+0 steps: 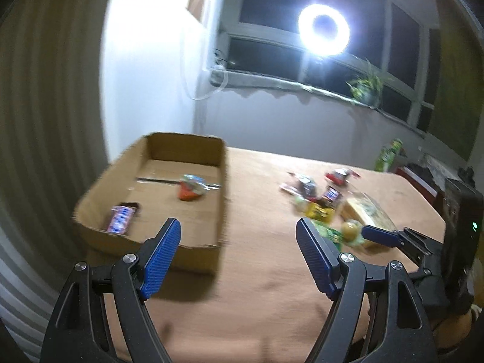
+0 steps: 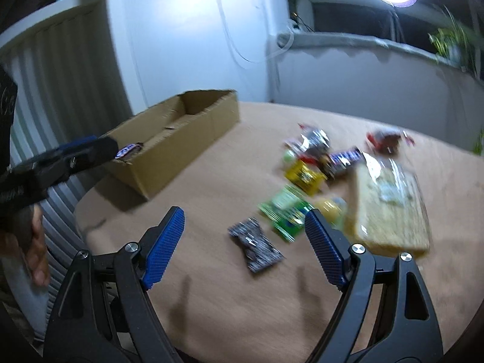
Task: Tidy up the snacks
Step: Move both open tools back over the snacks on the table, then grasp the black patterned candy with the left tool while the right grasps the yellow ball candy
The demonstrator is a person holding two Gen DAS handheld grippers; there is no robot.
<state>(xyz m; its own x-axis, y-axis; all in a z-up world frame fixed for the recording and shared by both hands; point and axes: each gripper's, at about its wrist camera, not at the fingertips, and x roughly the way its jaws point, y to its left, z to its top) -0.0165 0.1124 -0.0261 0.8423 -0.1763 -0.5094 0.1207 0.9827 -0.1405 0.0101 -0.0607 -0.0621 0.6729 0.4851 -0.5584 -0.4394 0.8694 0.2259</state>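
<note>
The cardboard box [image 1: 169, 187], at ten o'clock on the table [image 1: 257, 287], already holds a few wrapped snacks, so sorting looks to be underway. The loose snack pile [image 2: 326, 178] lies at two o'clock. The right gripper [image 2: 245, 239] tilts down, jaws wide and empty, over a dark wrapped snack [image 2: 255, 246]; next it should probably close on it. The left gripper [image 1: 239, 257] hovers empty, jaws apart, beside the box.

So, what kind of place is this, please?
Probably a room in a home, at night: a table with snacks, a dark window with a potted plant on its sill, and a ring light.
</note>
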